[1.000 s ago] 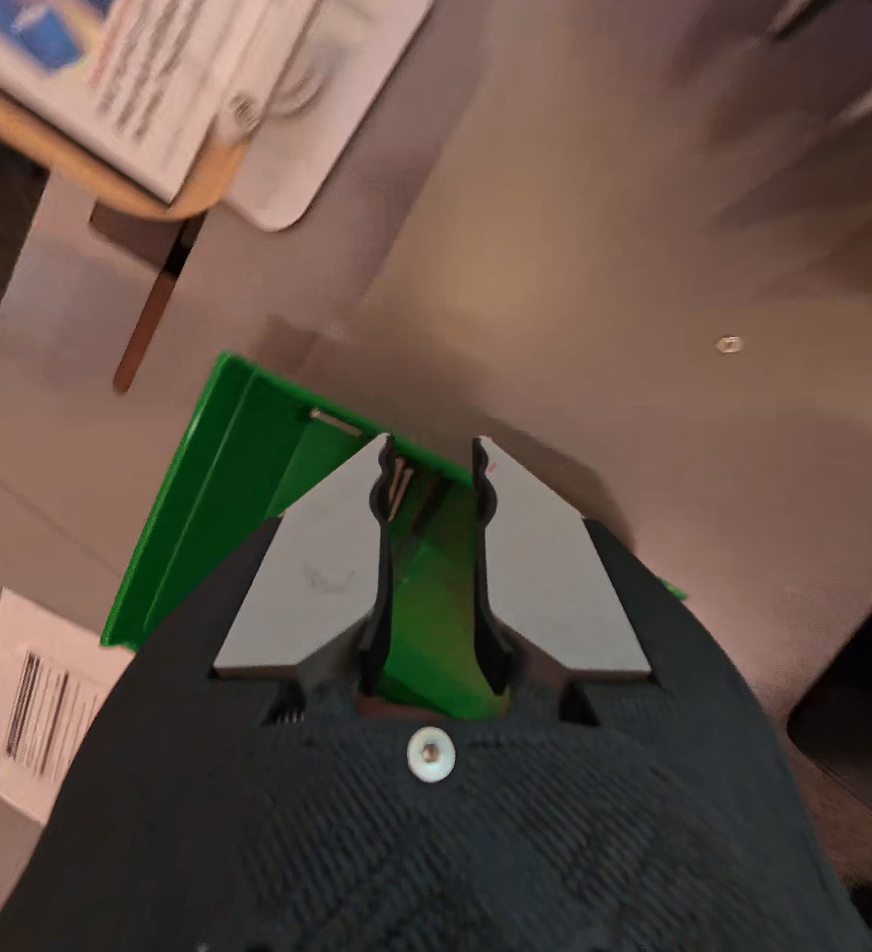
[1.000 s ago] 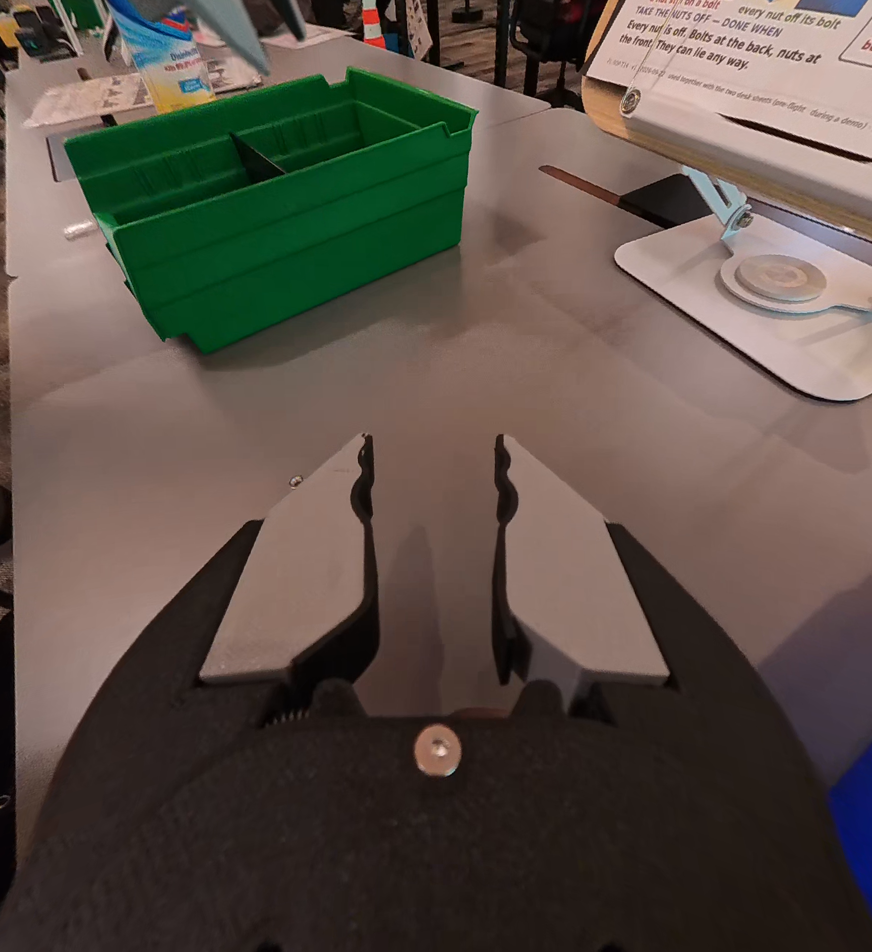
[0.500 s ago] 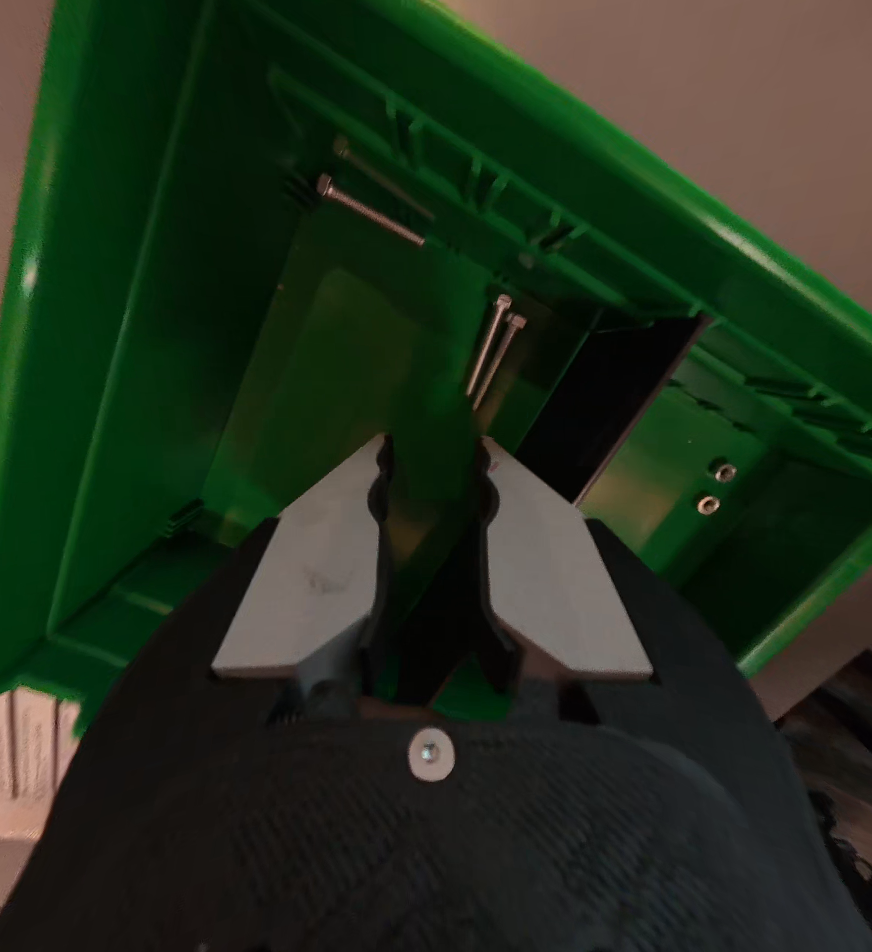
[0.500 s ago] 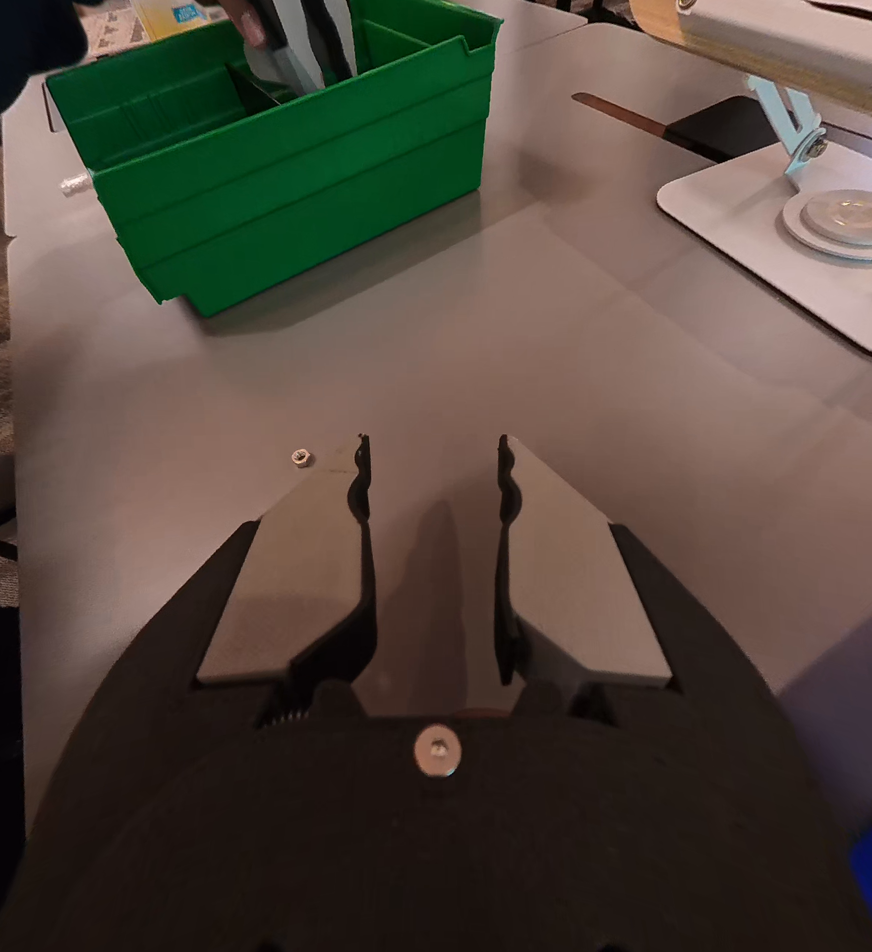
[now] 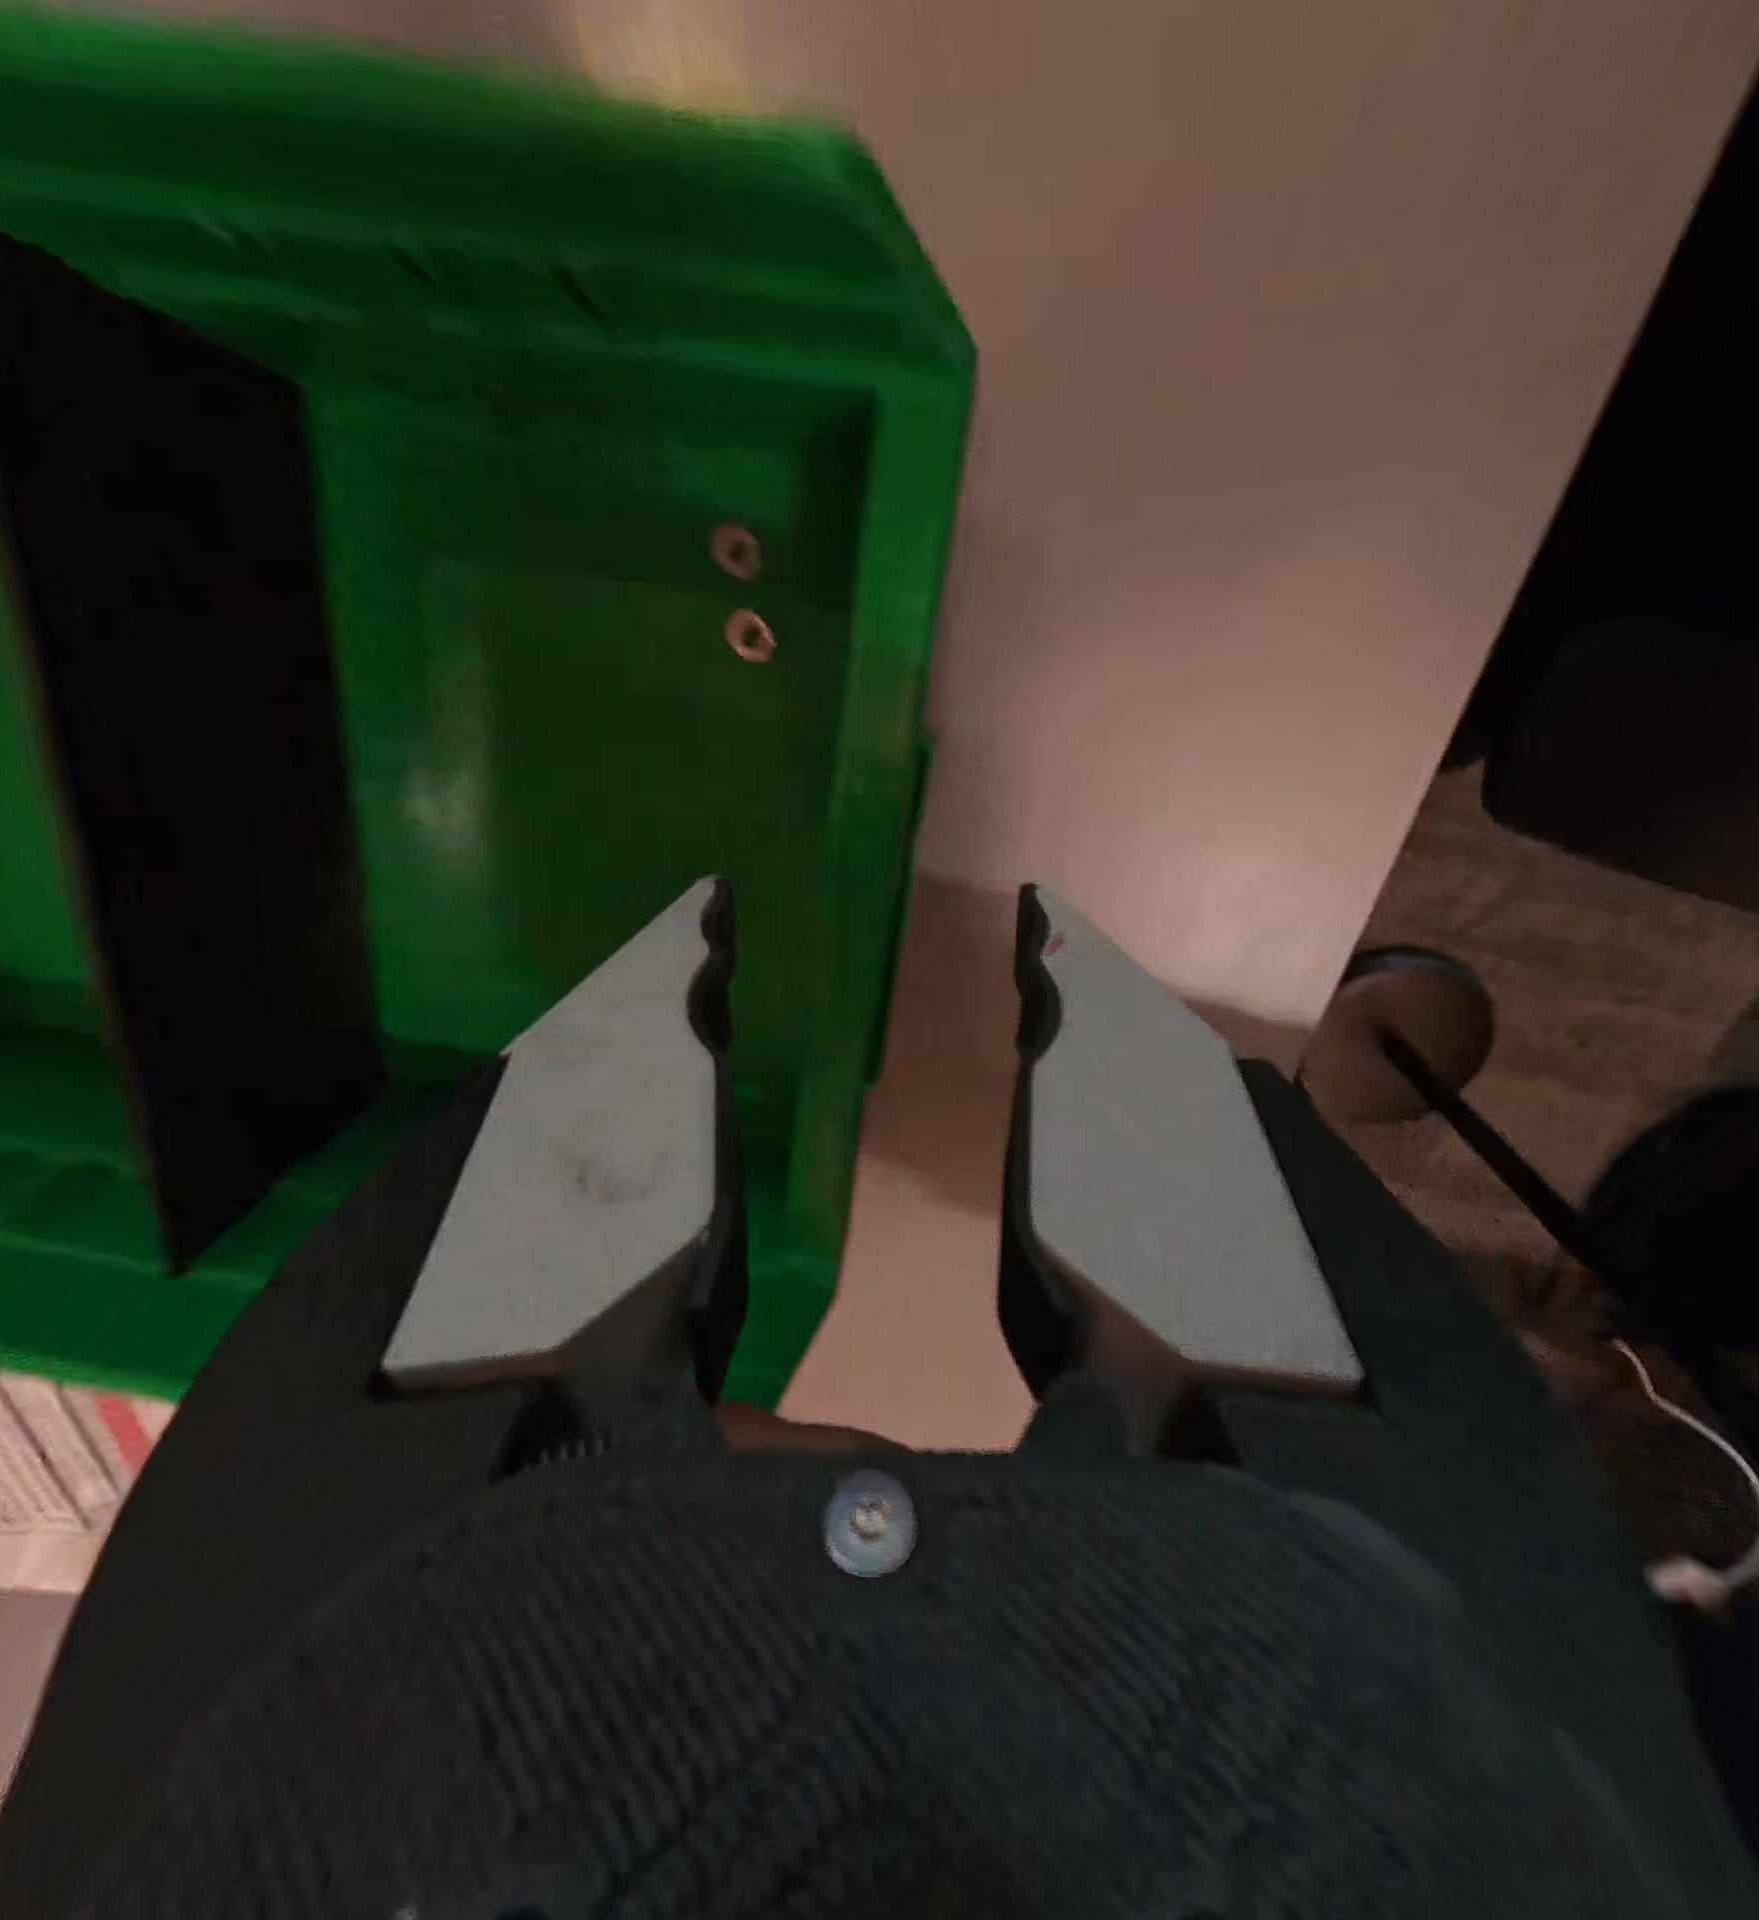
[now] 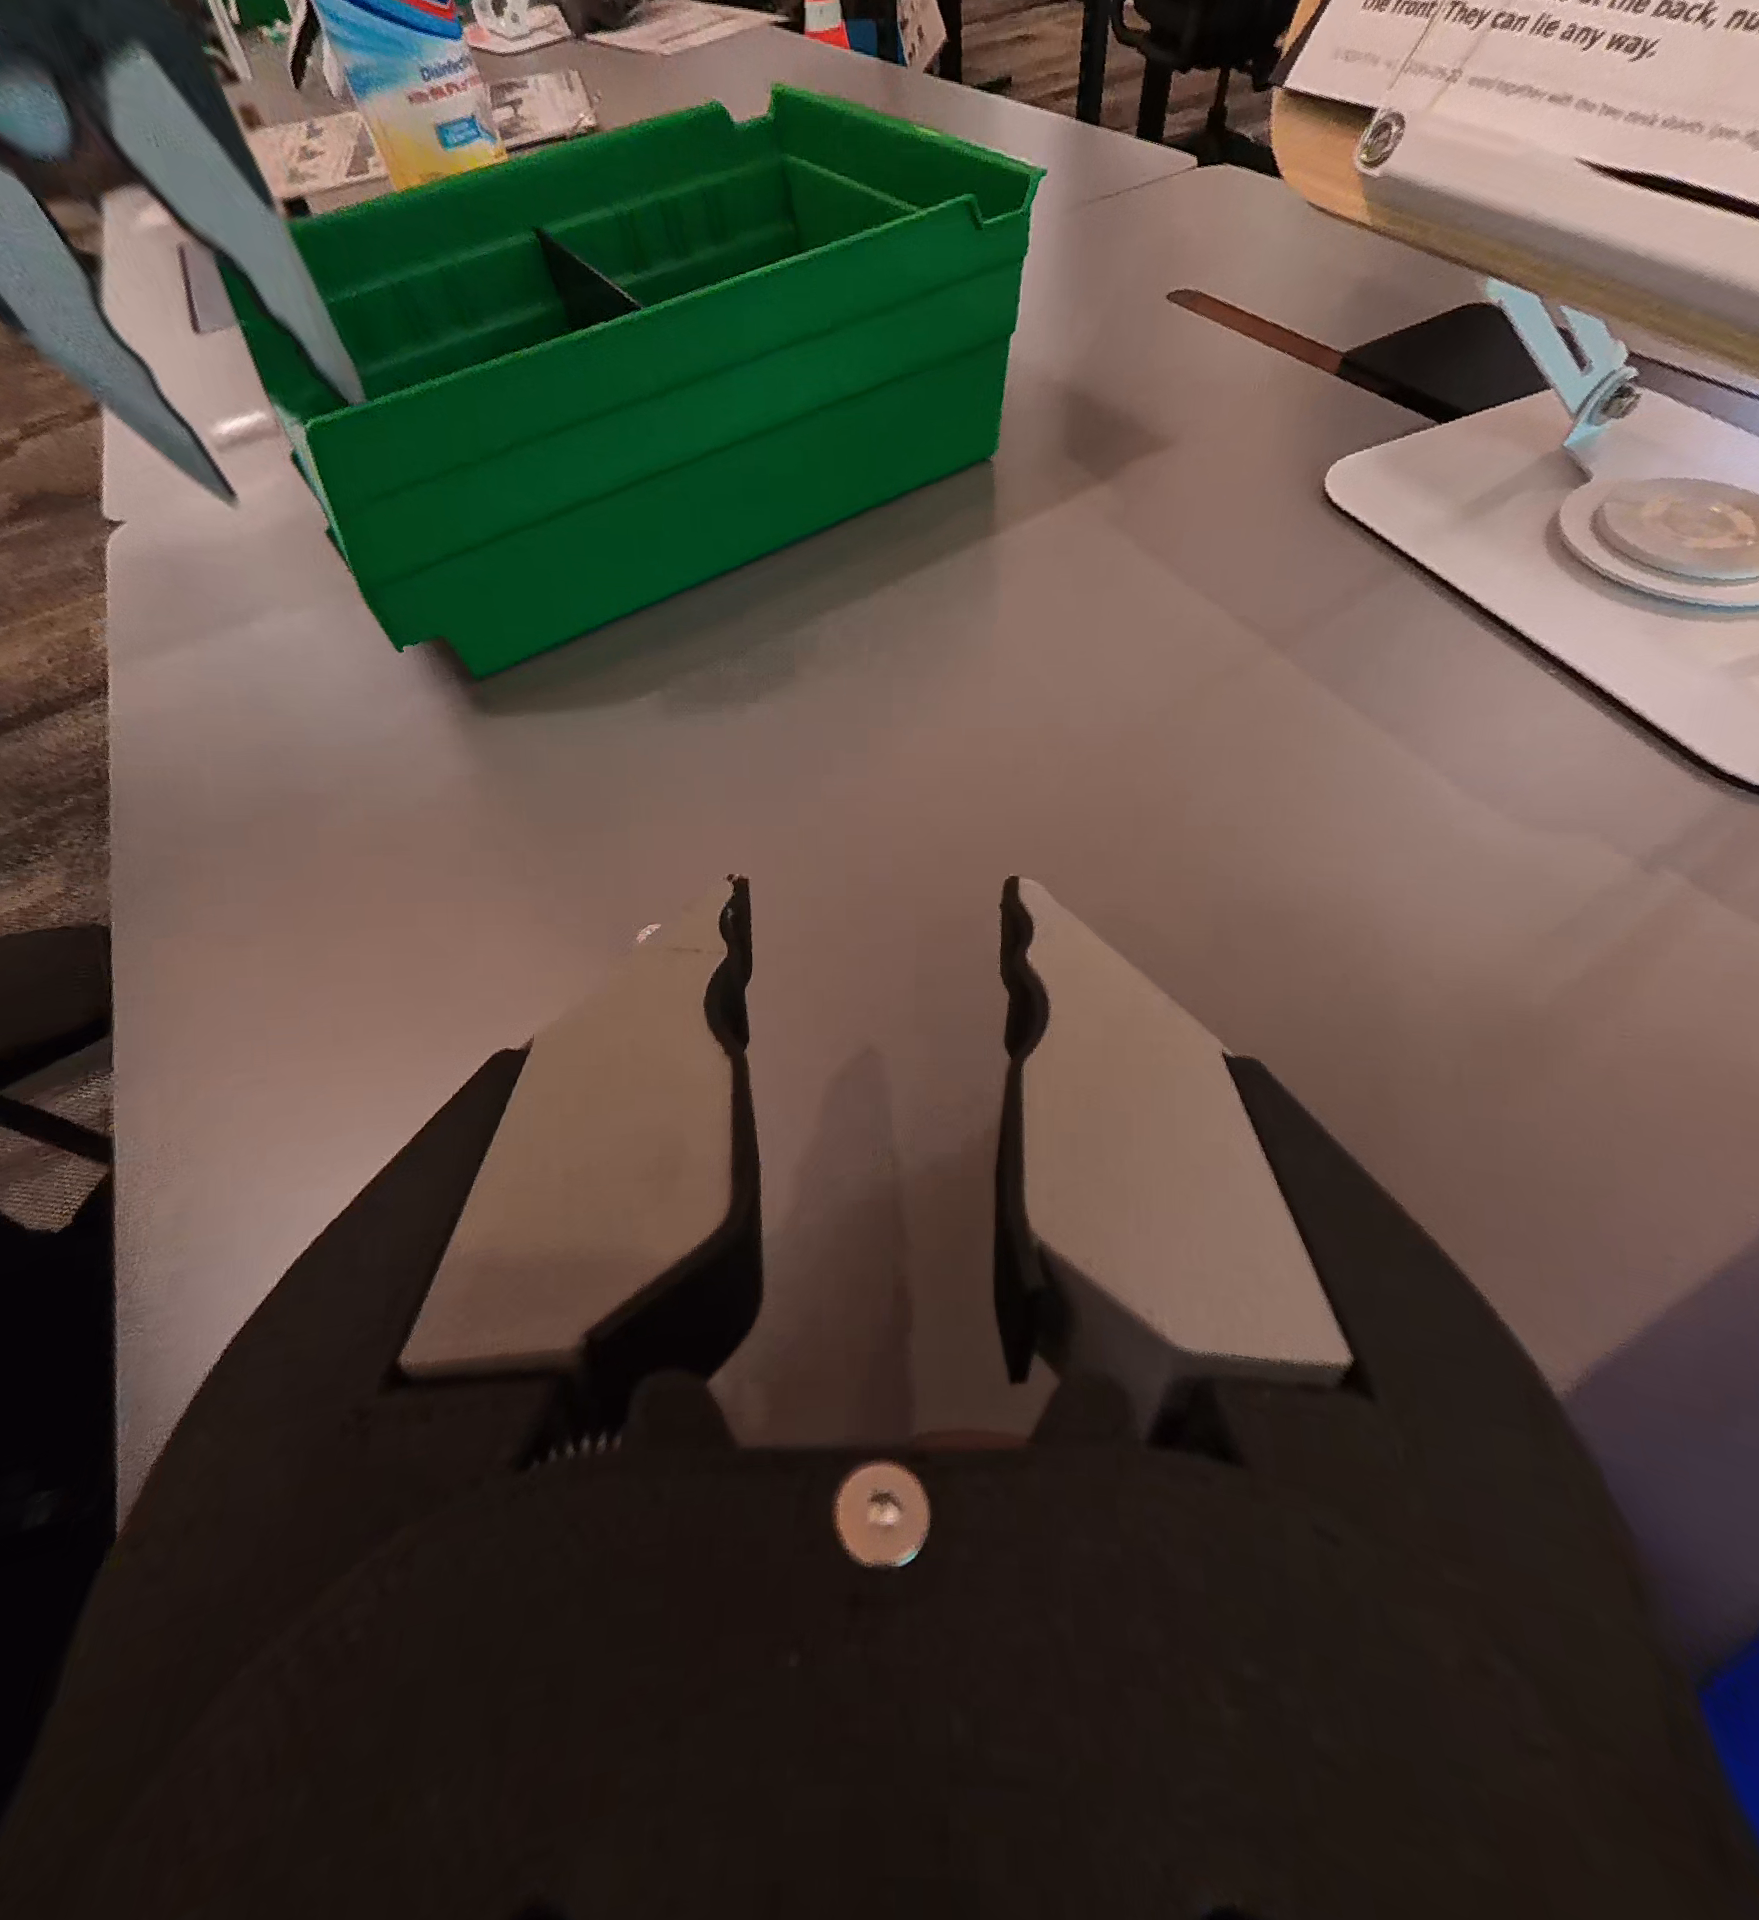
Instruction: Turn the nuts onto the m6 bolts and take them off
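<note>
Over the green bin (image 5: 584, 343) hangs the left gripper (image 5: 873, 904), with its jaws apart and nothing between them. Its tips sit above the bin's right wall, one finger (image 5: 594, 1143) over the bin and the other over the grey table (image 5: 1218, 468) just beside it. Two small nuts (image 5: 743, 592) lie on the bin floor in the right part, close to that wall, one just behind the other. They are a little ahead of the left finger and to its side, not between the jaws. A black divider (image 5: 158, 727) stands in the bin left of the nuts. This view is blurry, and no bolts can be made out in it.

From the right wrist view, the bin (image 6: 667, 436) sits far ahead on the table (image 6: 958, 779), a bit to the left. The left gripper (image 6: 189, 343) shows there at the bin's left end, pointing down, with one finger inside the bin and one outside it. The right gripper (image 6: 873, 894) is well apart from the bin, low over the bare table. Its jaws are spread and hold nothing. A tiny shiny thing (image 6: 649, 932) peeks out at the edge of its left finger (image 6: 626, 1143); it is too hidden to say what it is. To the right of the bin stands a white stand (image 6: 1581, 582) holding a sheet of paper. Behind the bin is a tub of wipes (image 6: 407, 94).
</note>
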`<state>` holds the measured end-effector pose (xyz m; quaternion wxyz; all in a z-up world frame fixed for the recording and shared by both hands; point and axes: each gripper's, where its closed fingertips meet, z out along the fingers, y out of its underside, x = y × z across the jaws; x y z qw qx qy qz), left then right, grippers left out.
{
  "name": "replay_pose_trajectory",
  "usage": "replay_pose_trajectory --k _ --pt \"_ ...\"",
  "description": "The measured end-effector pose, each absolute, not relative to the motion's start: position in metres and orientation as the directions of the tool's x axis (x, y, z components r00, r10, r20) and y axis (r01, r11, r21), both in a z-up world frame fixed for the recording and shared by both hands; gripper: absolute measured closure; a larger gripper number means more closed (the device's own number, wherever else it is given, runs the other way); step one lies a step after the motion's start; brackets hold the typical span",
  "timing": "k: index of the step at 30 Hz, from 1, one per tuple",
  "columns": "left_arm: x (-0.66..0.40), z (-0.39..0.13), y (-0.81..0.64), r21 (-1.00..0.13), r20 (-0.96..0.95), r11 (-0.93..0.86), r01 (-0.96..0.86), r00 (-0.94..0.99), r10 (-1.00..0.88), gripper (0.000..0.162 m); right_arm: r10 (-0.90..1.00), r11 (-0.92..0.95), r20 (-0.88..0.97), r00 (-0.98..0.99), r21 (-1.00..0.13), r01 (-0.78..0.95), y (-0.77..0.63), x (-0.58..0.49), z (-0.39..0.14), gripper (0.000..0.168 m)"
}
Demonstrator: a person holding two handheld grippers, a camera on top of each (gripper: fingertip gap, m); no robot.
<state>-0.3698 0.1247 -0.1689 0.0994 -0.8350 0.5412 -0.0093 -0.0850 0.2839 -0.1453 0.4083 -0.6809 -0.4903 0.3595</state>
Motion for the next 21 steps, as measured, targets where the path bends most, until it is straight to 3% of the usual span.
replay_pose_trajectory --k 3,6,15,18,21 --pt "-0.394 -0.211 0.122 -0.039 -0.152 -0.442 -0.896 0.443 -0.884 0.134 0.965 -0.182 -0.090 0.247 -0.907 0.379 0.280 -0.087 -0.146 0.123" --pt "-0.395 -0.212 0.122 -0.011 -0.123 -0.363 -0.932 0.362 -0.924 0.140 0.966 -0.176 -0.084 0.245 -0.908 0.380 0.279 -0.088 -0.146 0.124" --pt "-0.380 -0.086 0.134 -0.178 0.130 -0.401 -0.899 0.382 -0.915 0.137 0.966 -0.173 -0.080 0.245 -0.905 0.388 0.278 -0.089 -0.149 0.124" --pt "-0.376 -0.127 0.134 -0.167 0.037 -0.365 -0.916 0.364 -0.931 0.138 0.968 -0.161 -0.068 0.242 -0.908 0.387 0.277 -0.089 -0.147 0.125" --pt "-0.397 -0.204 0.122 0.025 -0.113 -0.329 -0.944 0.325 -0.939 0.140 0.967 -0.163 -0.069 0.246 -0.907 0.387 0.278 -0.087 -0.148 0.125"
